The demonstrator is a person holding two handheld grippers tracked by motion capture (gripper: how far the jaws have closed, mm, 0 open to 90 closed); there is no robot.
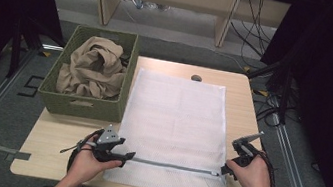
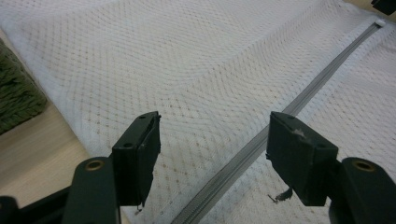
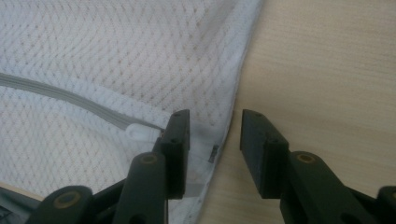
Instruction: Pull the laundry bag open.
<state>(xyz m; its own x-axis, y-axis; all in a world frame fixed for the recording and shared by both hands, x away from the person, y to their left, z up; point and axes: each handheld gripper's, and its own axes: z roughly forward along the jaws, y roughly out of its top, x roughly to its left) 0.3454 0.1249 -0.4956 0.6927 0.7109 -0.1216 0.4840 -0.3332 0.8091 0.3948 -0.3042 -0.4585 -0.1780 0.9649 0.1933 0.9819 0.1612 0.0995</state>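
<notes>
Straddling the zipper (image 2: 261, 140), left tongs (image 2: 212, 140) released, right tongs (image 3: 215, 140) released (bag edge (image 3: 233, 98) between), bare table (image 3: 327, 70) beside.

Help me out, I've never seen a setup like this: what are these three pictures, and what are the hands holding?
A person sits at a wooden table with a hand-held gripper in each hand. One picture looks down from above; the other two come from cameras riding on each gripper.

On the table lies a white mesh laundry bag with a grey zipper. Beside it, a green basket holds beige cloth.

The left gripper is open over the zipper. The right gripper is open at the bag's edge, beside the white zipper pull. Neither holds anything.
</notes>
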